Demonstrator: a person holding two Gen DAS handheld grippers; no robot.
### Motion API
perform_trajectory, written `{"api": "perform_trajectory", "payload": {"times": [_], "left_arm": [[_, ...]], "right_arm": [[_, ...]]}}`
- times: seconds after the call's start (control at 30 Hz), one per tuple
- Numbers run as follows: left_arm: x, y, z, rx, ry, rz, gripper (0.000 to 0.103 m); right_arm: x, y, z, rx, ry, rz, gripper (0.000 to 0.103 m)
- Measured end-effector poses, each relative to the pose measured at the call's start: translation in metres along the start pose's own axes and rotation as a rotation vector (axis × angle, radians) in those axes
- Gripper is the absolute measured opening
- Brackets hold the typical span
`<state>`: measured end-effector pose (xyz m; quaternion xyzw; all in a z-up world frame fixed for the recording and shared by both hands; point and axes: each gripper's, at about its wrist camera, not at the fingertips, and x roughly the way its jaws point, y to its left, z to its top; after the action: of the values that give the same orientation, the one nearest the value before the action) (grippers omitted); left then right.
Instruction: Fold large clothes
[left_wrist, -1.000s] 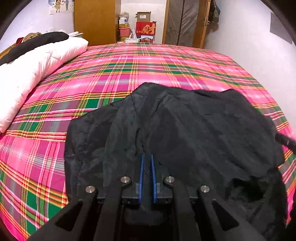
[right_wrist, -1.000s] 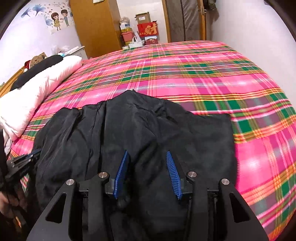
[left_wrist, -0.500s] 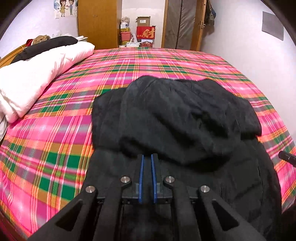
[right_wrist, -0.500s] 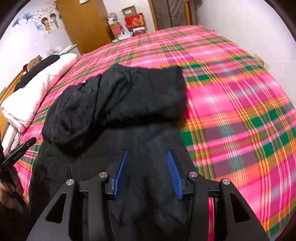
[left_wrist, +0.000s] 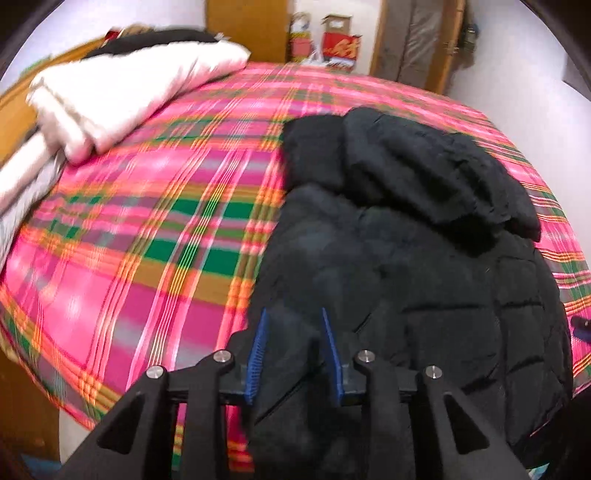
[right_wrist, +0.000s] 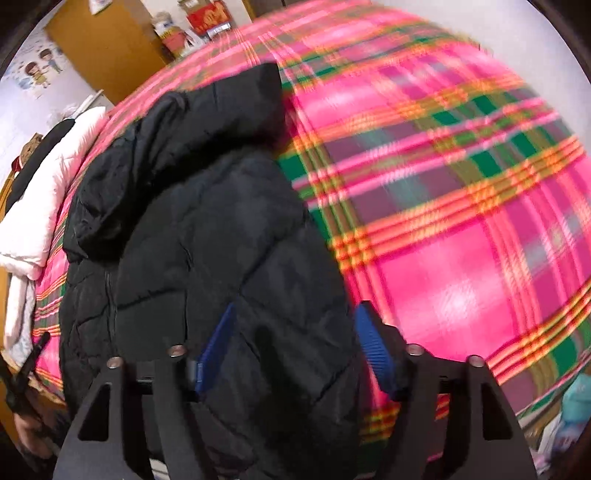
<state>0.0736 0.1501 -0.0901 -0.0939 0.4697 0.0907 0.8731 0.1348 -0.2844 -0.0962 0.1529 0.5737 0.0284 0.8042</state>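
Observation:
A large black quilted jacket (left_wrist: 406, 266) lies on the pink plaid bedspread (left_wrist: 147, 229), its hood folded over at the far end. My left gripper (left_wrist: 293, 332) is open, low over the jacket's near left edge, with the fabric between the blue pads but not pinched. In the right wrist view the jacket (right_wrist: 207, 236) fills the left half. My right gripper (right_wrist: 295, 325) is wide open over the jacket's near right edge, beside the bedspread (right_wrist: 461, 221). The other gripper's tip shows at far left in that view (right_wrist: 26, 365).
A white folded duvet (left_wrist: 122, 92) with a black item on it lies at the bed's left side. A wooden wardrobe (right_wrist: 99, 48), boxes (left_wrist: 338, 44) and a door stand beyond the bed. The bed's near edge drops off just below the grippers.
My left gripper has opened and let go of the jacket. Both grippers have pulled back toward the near edge of the bed. The jacket now lies spread out with its hood folded over.

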Motion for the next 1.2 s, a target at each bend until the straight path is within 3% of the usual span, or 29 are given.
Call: {"api": "perform_trajectory", "payload": {"times": [0.13,0.4,0.57,0.83,0.93,1.0,1.07,1.2], "left_arm": [[0.006,0.016,-0.017,-0.036,0.051,0.012,0.032],[0.014,0.008,-0.032,0.016,0.089,0.02,0.035],[0.022,0.007,-0.039,0.014,0.132,0.022,0.038],[0.027,0.013,-0.057,-0.074,0.2,0.018,0.042],[0.032,0.012,-0.057,-0.067,0.217,0.016,0.041],[0.031,0.011,-0.056,-0.064,0.216,-0.01,0.028],[0.026,0.005,-0.053,-0.041,0.195,-0.019,0.015],[0.001,0.005,-0.042,-0.046,0.109,-0.069,0.012]], "right_arm": [[0.008,0.006,-0.014,-0.017,0.029,-0.028,0.069],[0.016,-0.004,-0.022,0.036,0.024,-0.125,0.069],[0.032,-0.016,-0.033,0.125,0.125,-0.043,0.07],[0.031,-0.005,-0.045,0.08,0.158,-0.051,0.07],[0.029,-0.002,-0.046,0.05,0.16,-0.045,0.05],[0.022,0.003,-0.046,0.044,0.144,-0.021,0.024],[0.013,0.004,-0.046,0.048,0.126,0.022,0.017],[-0.02,0.003,-0.042,0.056,0.063,0.155,0.012]]}}
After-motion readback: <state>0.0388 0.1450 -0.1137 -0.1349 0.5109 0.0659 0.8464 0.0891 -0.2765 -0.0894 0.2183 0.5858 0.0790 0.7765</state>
